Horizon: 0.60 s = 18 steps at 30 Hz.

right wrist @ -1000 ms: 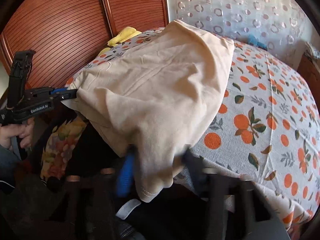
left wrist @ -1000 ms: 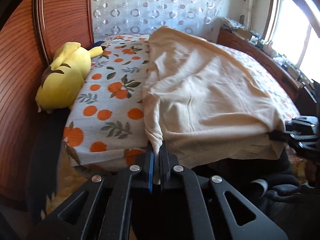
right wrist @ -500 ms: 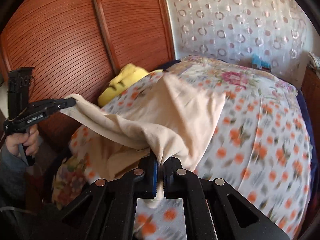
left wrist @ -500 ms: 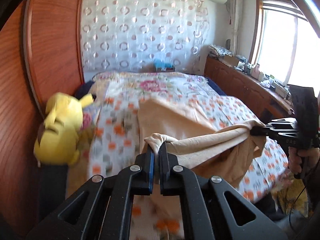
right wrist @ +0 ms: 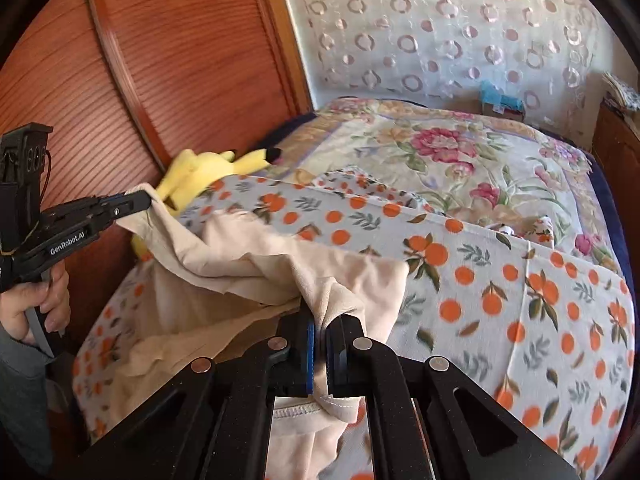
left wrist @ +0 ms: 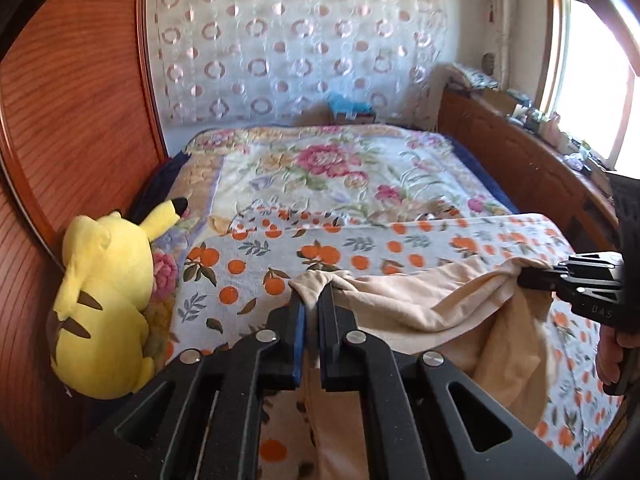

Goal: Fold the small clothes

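Left wrist: left gripper (left wrist: 312,304) angled downward, clamped on cream garment (left wrist: 420,304).

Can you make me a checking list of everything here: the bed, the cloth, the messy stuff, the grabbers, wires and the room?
Surface: bed with orange-print sheet over a floral blanket.
Job's things: cream garment, lifted at two corners, middle sagging.
Clutter: yellow plush toy at the bed's edge.
Grippers: left gripper and right gripper each shut on the garment.
Cables: nothing seen.
Surroundings: wooden wardrobe, patterned curtain, window.
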Tool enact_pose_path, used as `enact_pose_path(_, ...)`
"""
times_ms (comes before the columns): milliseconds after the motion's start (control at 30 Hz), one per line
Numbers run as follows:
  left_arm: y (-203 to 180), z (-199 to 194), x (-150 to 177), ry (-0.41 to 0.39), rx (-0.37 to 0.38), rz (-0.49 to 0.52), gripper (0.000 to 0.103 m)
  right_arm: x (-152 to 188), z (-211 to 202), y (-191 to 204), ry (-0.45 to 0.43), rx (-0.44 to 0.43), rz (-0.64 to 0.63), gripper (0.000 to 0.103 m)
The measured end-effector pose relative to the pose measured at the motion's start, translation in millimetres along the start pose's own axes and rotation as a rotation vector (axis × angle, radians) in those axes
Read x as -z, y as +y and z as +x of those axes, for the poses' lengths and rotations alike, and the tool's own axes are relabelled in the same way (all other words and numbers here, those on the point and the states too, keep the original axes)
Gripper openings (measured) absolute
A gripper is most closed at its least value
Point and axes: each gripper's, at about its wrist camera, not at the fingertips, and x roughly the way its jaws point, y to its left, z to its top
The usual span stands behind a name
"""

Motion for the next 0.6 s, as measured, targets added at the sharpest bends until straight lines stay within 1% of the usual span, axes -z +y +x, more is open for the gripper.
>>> enact_pose_path(33, 1.0, 3.8, 1.0, 0.005, 0.002, -0.001, 0.005, -2.0, 7.6, -2.4, 0.008, 0.0, 0.015, 0.004)
enact_pose_path(100, 4.8, 9.2, 4.0, 0.012, -0.004, 0.005, 0.012, -3.6, 24.5, -6.2, 0.027, 0.006, 0.02, 0.004)
enact_pose_path(167, 7.0, 9.3, 5.6, 0.01, -0.012, 0.01, 0.043, -9.2, 41.0, -6.6, 0.043, 0.024, 0.003, 0.004)
enact_pose_path(200, 7.3, 7.3, 6.9, 0.004, -0.008, 0.015, 0.048, -10.6, 47.1, -5.2, 0.047, 0.029, -0.003, 0.004)
enact_pose_path(333, 3.3, -11.0, 22.2, 0.006, 0.001, 0.05, 0.049, -18.7, 60.9, -2.5, 0.059, 0.036, -0.024, 0.004)
enact_pose_path(433, -0.7, -22.9, 43.0, 0.01, -0.007, 0.061, 0.05, -18.0, 47.0, -1.7, 0.044, 0.026, -0.053, 0.004)
enact_pose_path(467, -1.4, -27.0, 50.6, 0.015, -0.003, 0.057, 0.049, -15.4, 39.1, 0.9, 0.031, 0.037, -0.072, 0.007)
enact_pose_path(533, -3.3, -39.3, 71.4, 0.023, 0.011, 0.051, 0.05, -0.8, 15.5, 1.0, 0.006, 0.049, -0.101, 0.018)
enact_pose_path(567, -4.3, -44.4, 79.6, 0.025, 0.011, 0.052, 0.05, 3.5, 7.5, 3.4, -0.006, 0.057, -0.111, 0.029)
enact_pose_path(600, -5.5, -48.9, 86.7, 0.025, 0.014, 0.052, 0.05, 9.1, -2.5, 6.0, -0.016, 0.073, -0.117, 0.045)
